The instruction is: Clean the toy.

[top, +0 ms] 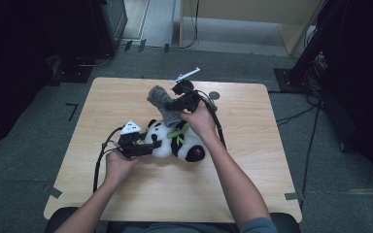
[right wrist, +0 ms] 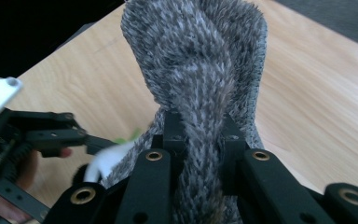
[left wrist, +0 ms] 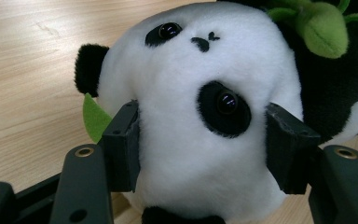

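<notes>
The right gripper [right wrist: 198,140] pinches a grey knitted sock [right wrist: 200,60] whose length rises away beyond its jaws. Beside it, the left gripper [left wrist: 205,144] clamps the head of a black-and-white plush panda [left wrist: 200,93] lying lengthwise across the pale wooden table [top: 252,179].

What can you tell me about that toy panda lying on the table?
The toy panda is a soft plush with white fur, black ears, black eye patches round shiny dark eyes, a small stitched nose, and green leaf-like felt at its neck. It lies on the wooden table, near its middle. The left gripper clamps its white head from both sides, its jaws dug into the fur. One foot sole carries a reddish mark. A grey knitted sock, pinched by the right gripper, rises from its body.
</notes>
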The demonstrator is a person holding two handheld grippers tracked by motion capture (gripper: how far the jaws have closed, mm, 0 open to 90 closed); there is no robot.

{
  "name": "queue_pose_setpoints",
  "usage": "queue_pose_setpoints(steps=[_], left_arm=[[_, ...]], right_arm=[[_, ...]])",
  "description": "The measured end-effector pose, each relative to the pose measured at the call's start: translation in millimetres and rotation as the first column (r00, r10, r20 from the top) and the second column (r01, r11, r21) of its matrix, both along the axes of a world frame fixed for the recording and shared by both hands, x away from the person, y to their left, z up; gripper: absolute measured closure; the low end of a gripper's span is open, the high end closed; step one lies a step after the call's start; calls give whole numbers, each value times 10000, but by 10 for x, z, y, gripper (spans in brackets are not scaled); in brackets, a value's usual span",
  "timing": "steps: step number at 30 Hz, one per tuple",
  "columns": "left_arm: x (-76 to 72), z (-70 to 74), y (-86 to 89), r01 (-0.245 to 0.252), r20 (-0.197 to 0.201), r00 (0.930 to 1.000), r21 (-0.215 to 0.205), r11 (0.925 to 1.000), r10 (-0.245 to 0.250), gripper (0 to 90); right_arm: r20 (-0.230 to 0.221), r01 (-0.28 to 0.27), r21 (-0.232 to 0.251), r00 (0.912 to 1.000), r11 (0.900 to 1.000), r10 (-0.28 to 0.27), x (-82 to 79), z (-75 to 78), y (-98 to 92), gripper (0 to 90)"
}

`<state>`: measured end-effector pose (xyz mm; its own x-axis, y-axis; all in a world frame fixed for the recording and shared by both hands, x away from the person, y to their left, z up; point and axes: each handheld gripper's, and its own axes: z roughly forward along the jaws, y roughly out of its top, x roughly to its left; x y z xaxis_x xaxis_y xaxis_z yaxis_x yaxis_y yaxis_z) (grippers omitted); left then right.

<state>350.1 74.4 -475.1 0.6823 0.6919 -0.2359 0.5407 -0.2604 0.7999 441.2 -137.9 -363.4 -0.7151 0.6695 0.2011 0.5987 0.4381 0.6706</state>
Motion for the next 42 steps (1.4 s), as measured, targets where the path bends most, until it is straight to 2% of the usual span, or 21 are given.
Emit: queue_pose_setpoints(steps=[7,12,13,16,20,27,32,36,39,42], left_arm=[[3,1,3,11,7,10000,27,10000,-11,378],[6,0,2,-31,-49,10000,65,10000,31,379],[9,-1,4,-44,-86,10000,40,10000,44,380],[12,6,-7,-89,-125,9999,62,9999,90,391],[14,15,-14,-108,-162,9998,141,9998,110,408],[18,14,-15,-129,-179,9998,180,9998,132,415],[17,14,-19,-165,-198,9997,157,9997,168,417],[15,15,-24,-177,-182,9997,160,9997,180,420],[12,15,-26,-176,-168,9997,163,9997,179,420],[9,14,-28,-151,-112,9998,191,9997,153,420]], right_arm=[[-391,-805,-302,9961,9963,793,-49,-159,403,796],[-981,-1088,-796,9901,9909,1009,-52,-388,530,795],[-991,-1085,-757,9900,9912,1008,-49,-433,522,795],[-1034,-940,-502,9907,9943,884,-27,-458,459,794],[-898,-816,-550,9930,9951,765,-16,-463,381,793],[-788,-204,-527,9968,9984,162,23,-474,129,793],[-989,239,-655,9946,9976,-303,49,-492,-105,797],[-940,387,-686,9945,9969,-451,42,-490,-238,794],[-770,571,-566,9951,9968,-613,34,-474,-340,792],[-796,769,-420,9936,9962,-800,28,-446,-436,794]])
